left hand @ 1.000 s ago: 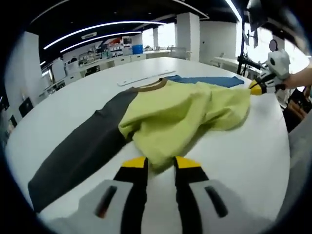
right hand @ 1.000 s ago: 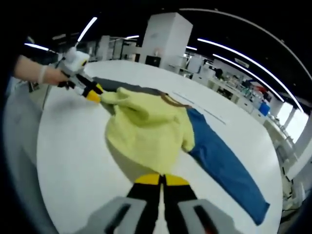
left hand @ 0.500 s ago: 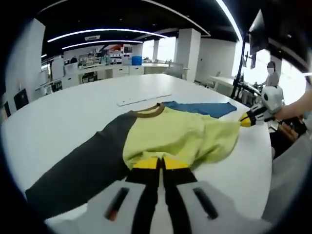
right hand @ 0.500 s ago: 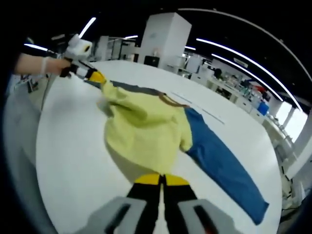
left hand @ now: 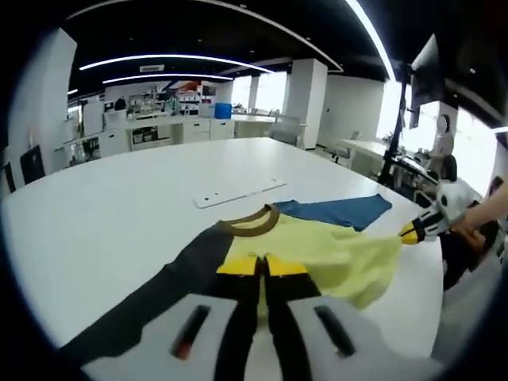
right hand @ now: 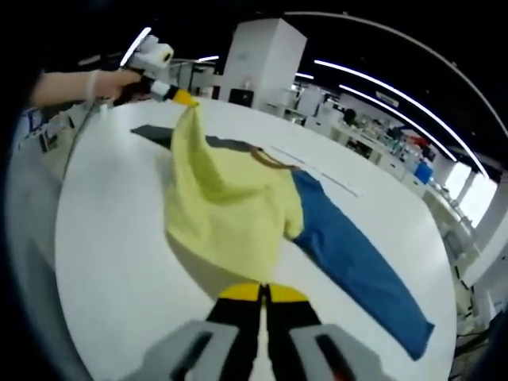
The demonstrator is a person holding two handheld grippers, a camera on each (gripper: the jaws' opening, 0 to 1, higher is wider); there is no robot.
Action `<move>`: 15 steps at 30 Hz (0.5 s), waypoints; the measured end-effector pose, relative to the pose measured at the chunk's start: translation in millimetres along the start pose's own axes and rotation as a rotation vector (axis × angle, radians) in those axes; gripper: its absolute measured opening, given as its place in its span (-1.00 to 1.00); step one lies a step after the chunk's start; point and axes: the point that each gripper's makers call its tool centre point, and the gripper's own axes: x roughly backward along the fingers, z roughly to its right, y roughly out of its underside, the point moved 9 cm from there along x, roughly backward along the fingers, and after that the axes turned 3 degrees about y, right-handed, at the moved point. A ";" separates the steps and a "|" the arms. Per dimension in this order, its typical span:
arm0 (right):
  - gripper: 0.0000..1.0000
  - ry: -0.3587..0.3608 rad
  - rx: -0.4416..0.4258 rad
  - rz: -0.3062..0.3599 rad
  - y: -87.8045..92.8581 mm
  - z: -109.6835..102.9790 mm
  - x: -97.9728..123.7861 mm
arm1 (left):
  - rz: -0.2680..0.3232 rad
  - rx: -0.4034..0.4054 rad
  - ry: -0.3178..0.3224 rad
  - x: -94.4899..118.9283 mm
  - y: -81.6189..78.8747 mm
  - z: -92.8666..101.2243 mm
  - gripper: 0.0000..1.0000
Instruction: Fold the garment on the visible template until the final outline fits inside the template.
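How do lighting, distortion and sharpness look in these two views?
Left gripper view: fisheye bends the ceiling light strips into arcs; the windows blow out white; the right tool near the edge is soft. Right gripper view: the white table reflects evenly without hard glare; the garment throws a soft shadow beneath its lifted edge; the left tool is slightly blurred.

Round white table (left hand: 119, 214), white pillar (left hand: 307, 99), chair (left hand: 286, 128) beyond.
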 end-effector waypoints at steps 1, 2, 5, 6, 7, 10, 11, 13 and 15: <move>-1.00 0.002 -0.001 0.000 0.6 0.8 0.3 | -0.002 0.006 -0.003 -5.2 -1.1 -2.6 -1.00; -1.00 0.006 0.000 0.000 1.2 1.9 0.5 | -0.003 0.007 -0.005 -8.3 -1.5 -4.1 -1.00; -1.00 0.014 -0.004 -0.001 2.2 5.1 1.5 | -0.004 0.027 -0.007 -19.8 -1.2 -10.5 -1.00; -1.00 0.017 -0.006 -0.001 2.7 6.7 1.6 | -0.009 0.032 -0.014 -25.2 -0.7 -15.0 -1.00; -1.00 0.022 -0.012 -0.001 3.0 8.9 1.8 | -0.010 0.035 -0.017 -27.1 -1.0 -13.0 -1.00; -1.00 0.030 -0.024 0.002 3.1 10.1 2.1 | -0.005 0.055 -0.035 -35.8 -1.9 -17.4 -1.00; -1.00 0.029 -0.027 0.001 3.5 10.2 1.6 | -0.001 0.064 -0.045 -41.4 -1.0 -20.8 -1.00; -1.00 0.029 -0.029 -0.001 4.6 11.4 -0.1 | 0.001 0.068 -0.076 -50.6 2.0 -29.5 -1.00; -1.00 0.027 -0.035 -0.001 3.8 10.5 0.3 | -0.003 0.061 -0.089 -56.8 4.2 -30.1 -1.00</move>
